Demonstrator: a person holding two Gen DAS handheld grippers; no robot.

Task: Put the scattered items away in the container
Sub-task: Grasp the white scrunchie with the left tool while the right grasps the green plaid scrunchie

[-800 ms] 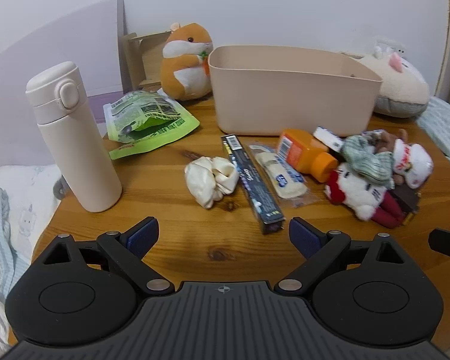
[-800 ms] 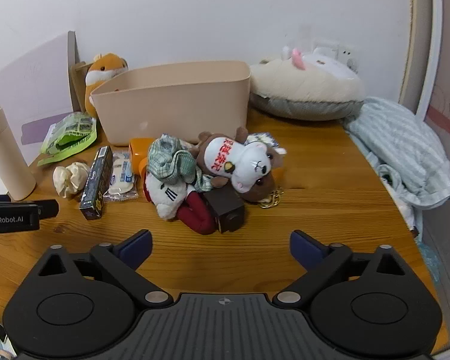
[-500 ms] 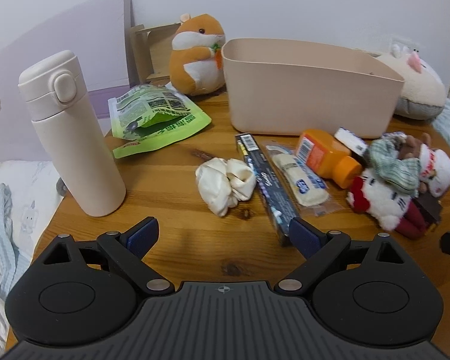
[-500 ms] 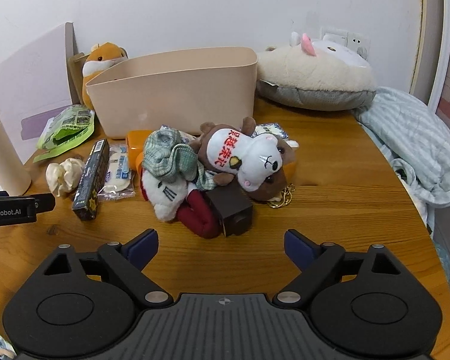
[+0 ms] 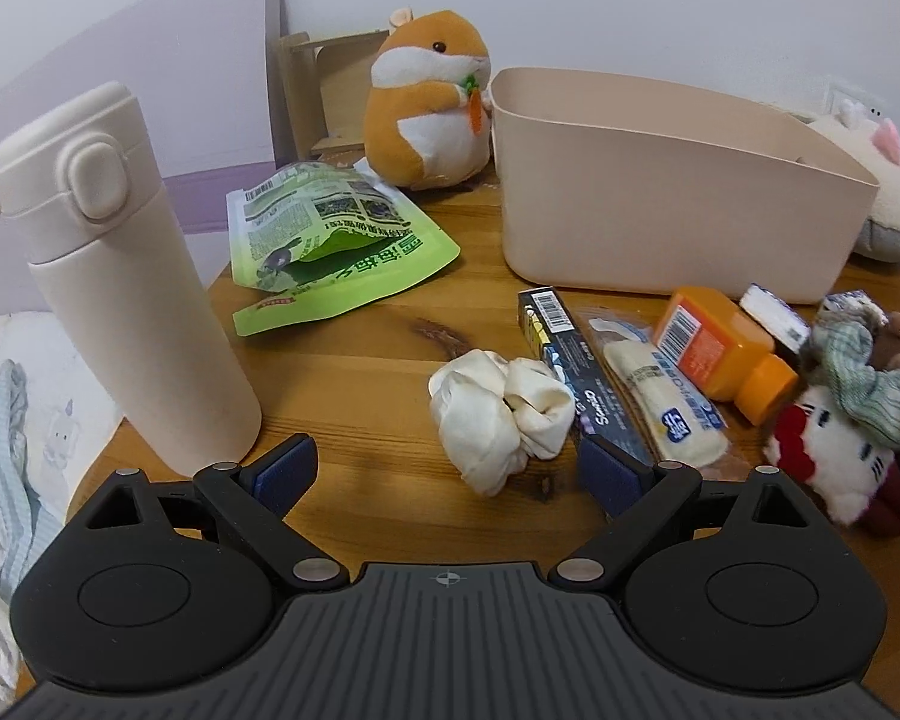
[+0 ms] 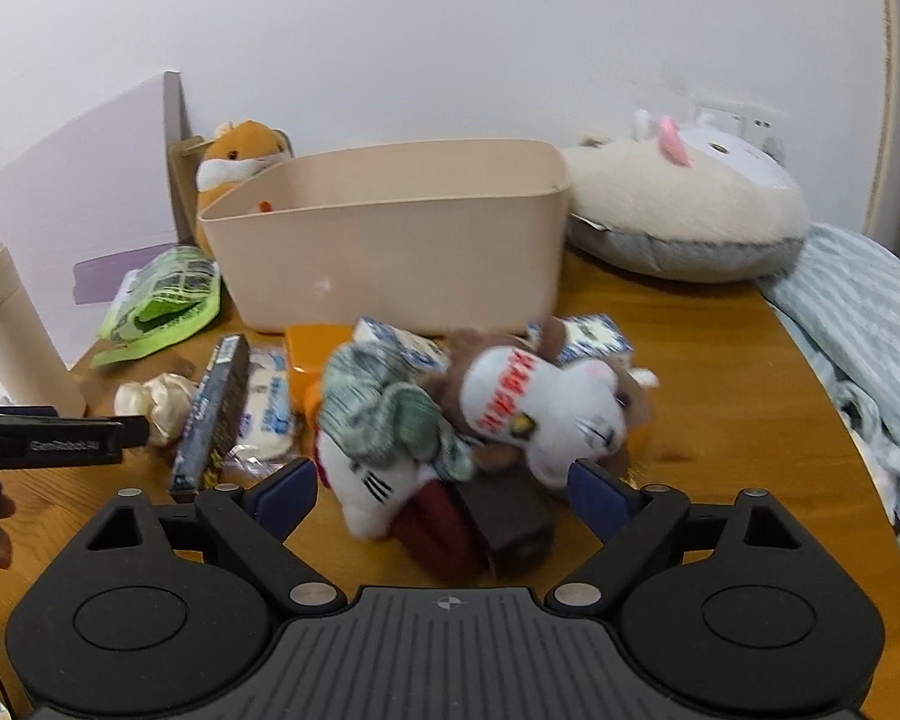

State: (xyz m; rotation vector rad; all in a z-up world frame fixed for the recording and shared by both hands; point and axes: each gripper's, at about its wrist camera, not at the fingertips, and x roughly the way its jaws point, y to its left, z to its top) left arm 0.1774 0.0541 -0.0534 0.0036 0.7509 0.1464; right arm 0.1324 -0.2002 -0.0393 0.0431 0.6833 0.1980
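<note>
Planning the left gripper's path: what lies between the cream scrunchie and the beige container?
Bare wood only, in the left wrist view: nothing sits between the cream scrunchie and the beige container; the dark box lies just right.

One beige container (image 5: 678, 204), one flask (image 5: 120, 276), one green pouch (image 5: 336, 240), four plush toys (one blurred) (image 5: 432, 102)
</note>
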